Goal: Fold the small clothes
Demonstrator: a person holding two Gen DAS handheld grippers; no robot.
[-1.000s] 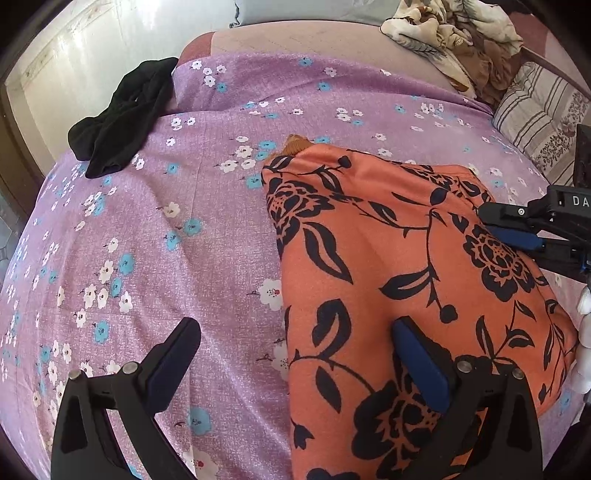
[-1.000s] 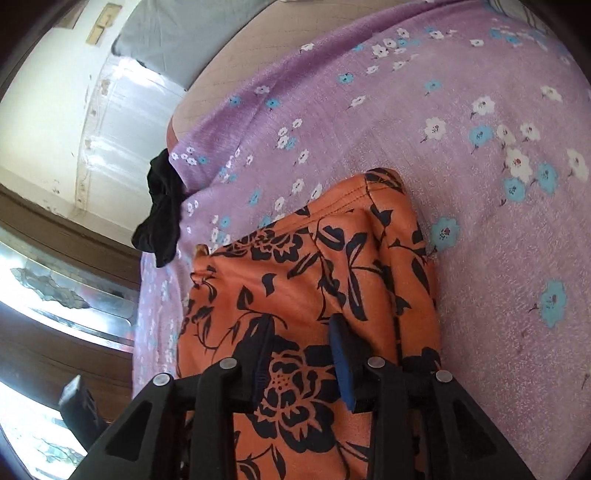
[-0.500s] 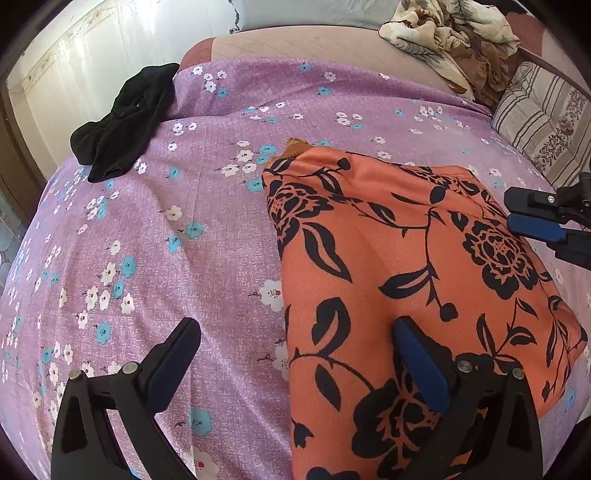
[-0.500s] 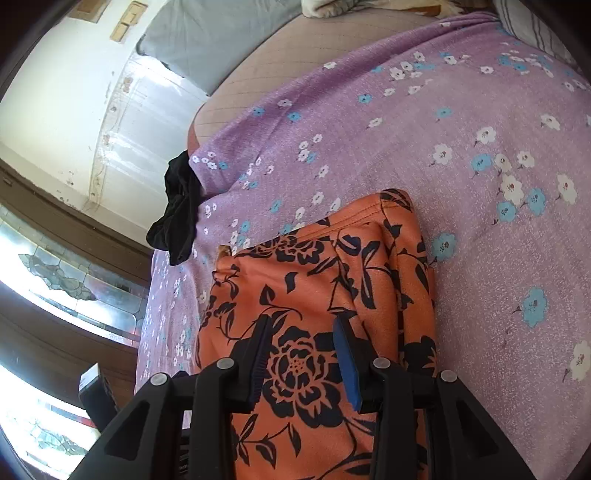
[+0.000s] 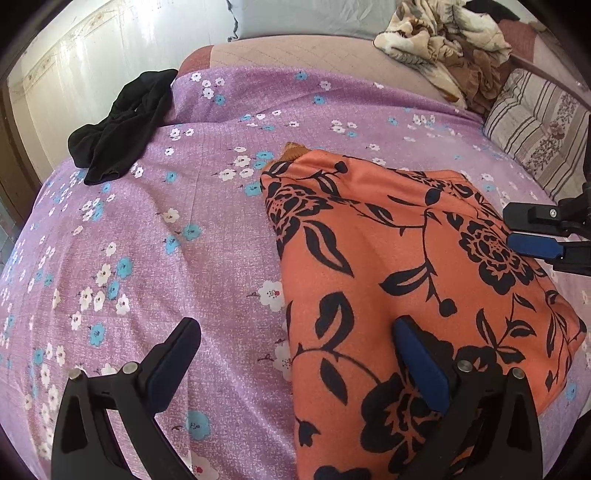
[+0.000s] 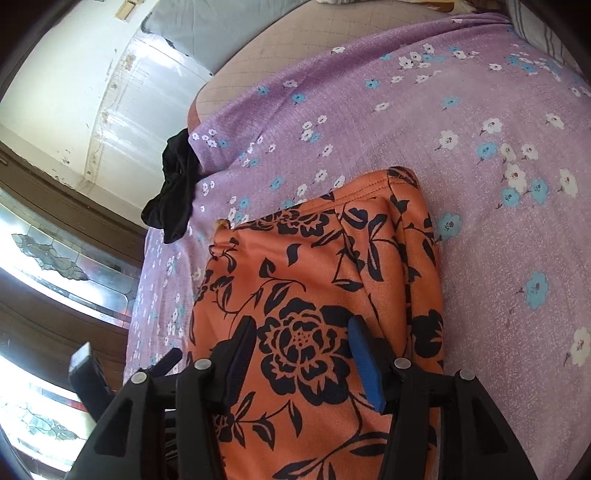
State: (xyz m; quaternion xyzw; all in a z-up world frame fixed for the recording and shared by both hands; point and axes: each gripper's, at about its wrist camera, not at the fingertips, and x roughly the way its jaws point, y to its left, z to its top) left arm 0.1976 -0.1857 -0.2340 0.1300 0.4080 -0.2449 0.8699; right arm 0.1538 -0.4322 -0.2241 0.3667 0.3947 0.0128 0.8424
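Observation:
A folded orange garment with a black flower print point(image 5: 406, 273) point(image 6: 317, 266) lies flat on the purple flowered bedsheet point(image 5: 177, 229) point(image 6: 498, 229). My left gripper point(image 5: 295, 343) stands wide open over the garment's near left edge, one finger above the sheet and one above the cloth, holding nothing. In its own view, my right gripper point(image 6: 301, 339) hovers over the garment's big flower. Its jaws are opening and the cloth lies flat below them, not pinched. It also enters the left wrist view from the right edge point(image 5: 511, 229).
A crumpled black garment point(image 5: 122, 125) point(image 6: 177, 192) lies at the sheet's far left edge. A heap of beige clothes point(image 5: 450, 48) and a striped pillow point(image 5: 535, 125) sit at the far right. A grey pillow point(image 5: 306, 18) lies at the head end.
The right gripper's jaws have spread apart, and it has drawn back toward the right edge of the left wrist view. The left gripper and the garment have stayed put.

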